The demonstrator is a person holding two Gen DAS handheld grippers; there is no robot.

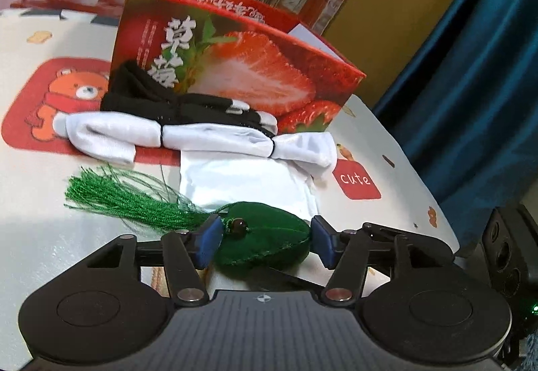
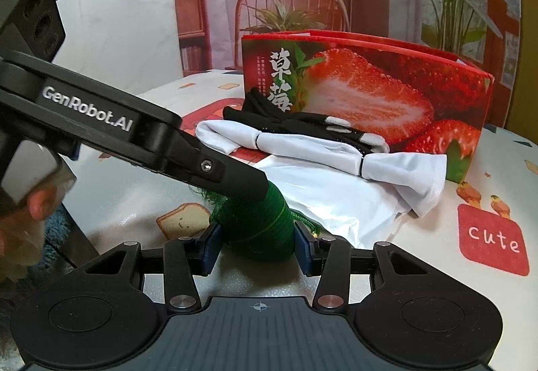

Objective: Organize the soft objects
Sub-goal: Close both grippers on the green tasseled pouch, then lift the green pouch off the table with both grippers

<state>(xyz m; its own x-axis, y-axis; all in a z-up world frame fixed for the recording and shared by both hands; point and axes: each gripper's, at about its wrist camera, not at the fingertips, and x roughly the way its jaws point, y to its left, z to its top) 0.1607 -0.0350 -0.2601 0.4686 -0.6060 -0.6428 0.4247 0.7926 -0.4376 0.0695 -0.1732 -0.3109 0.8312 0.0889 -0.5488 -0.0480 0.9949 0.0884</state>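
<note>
Right wrist view: right gripper (image 2: 257, 245) jaws pinch green sachet (image 2: 260, 229); left gripper (image 1: 265, 241) jaws spread around it, before strawberry box (image 2: 366, 95).

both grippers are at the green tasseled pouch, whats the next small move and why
Probably draw the left gripper back clear. Its fingers stand apart from the green pouch on both sides, while the right gripper is closed on the pouch, so the right one alone seems to hold it. It could then carry the pouch toward the strawberry box behind the white cloth.
</note>
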